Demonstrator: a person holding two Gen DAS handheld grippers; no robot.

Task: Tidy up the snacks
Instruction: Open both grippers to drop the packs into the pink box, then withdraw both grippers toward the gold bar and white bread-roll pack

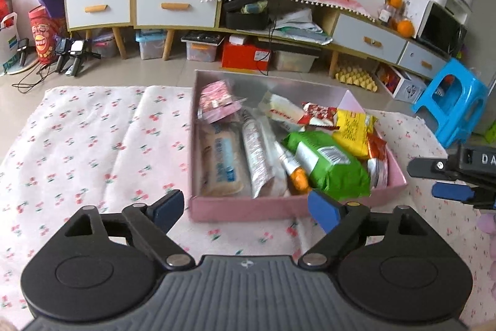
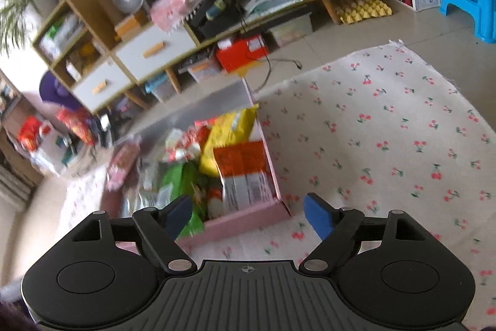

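A pink box (image 1: 248,208) sits on the cherry-print cloth (image 1: 86,145) and holds several snack packs: a green pack (image 1: 328,168), a yellow pack (image 1: 353,131), a silver pack (image 1: 259,158) and a clear pack of biscuits (image 1: 220,158). My left gripper (image 1: 246,208) is open and empty, just in front of the box's near wall. My right gripper (image 2: 248,214) is open and empty, at the box's (image 2: 248,222) near right corner, with an orange pack (image 2: 243,168) and the yellow pack (image 2: 231,134) ahead. The right gripper also shows in the left wrist view (image 1: 455,179).
A long low cabinet (image 1: 173,8) with drawers runs along the far wall, with storage bins and a red box (image 1: 245,55) on the floor under it. A blue plastic stool (image 1: 452,101) stands at the right. The cloth (image 2: 387,129) stretches right of the box.
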